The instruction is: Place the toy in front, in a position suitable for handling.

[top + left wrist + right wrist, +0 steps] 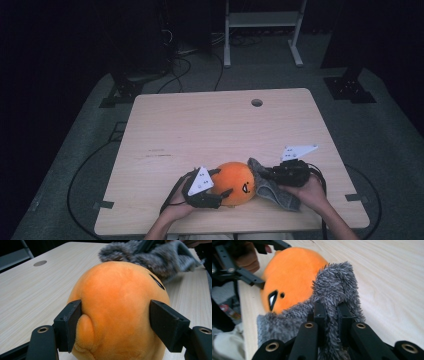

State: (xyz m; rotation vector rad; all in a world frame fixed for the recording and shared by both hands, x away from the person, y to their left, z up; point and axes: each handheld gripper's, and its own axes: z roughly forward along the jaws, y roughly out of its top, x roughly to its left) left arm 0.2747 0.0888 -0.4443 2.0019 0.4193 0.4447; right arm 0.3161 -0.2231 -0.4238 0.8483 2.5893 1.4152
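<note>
— Plush toy first: where does the orange plush toy [236, 183] sit?

— It rests on the wooden table [210, 125], close to the edge nearest the person, with the round cable hole [256, 102] well beyond it at the far side. It is round and orange, with small dark face marks on the side turned toward the grey cloth.

— And the left gripper [115, 322]?

— It clamps the toy. In the left gripper view its two black jaws press on opposite flanks of the orange body, one pad against a small rounded bump low on the plush, the other on the far flank. From above, the left gripper [207, 192] lies against the toy's near-left side, the person's hand behind it.

— What of the grey furry cloth [337, 290]?

— It lies just beside the toy, touching it on the side where the face marks are. In the right gripper view one fold rises against the orange plush and partly covers its lower edge. In the high view the cloth [272, 187] spreads from the toy toward the person's right hand.

— Does the right gripper [329, 315] hold it?

— Yes. Its jaws are pinched tight on a fold of the fur, with grey pile squeezed up between them. From above it sits right of the toy, over the cloth.
</note>
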